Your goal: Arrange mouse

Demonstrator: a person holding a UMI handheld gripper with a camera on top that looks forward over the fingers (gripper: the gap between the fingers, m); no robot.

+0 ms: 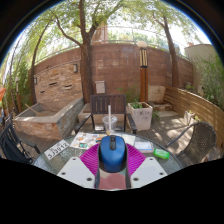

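Note:
A blue computer mouse (112,156) with a dark scroll wheel sits between my gripper's (112,160) two fingers, its front end pointing away from me. The magenta pads (91,158) press against both of its sides. The mouse is held above the table (70,146), and its underside is hidden.
The table holds printed papers (58,149), a clear cup (110,123) just beyond the mouse and a green object (161,154) to the right. Beyond are chairs (101,106), a white planter (141,115), stone planters, a brick wall and trees.

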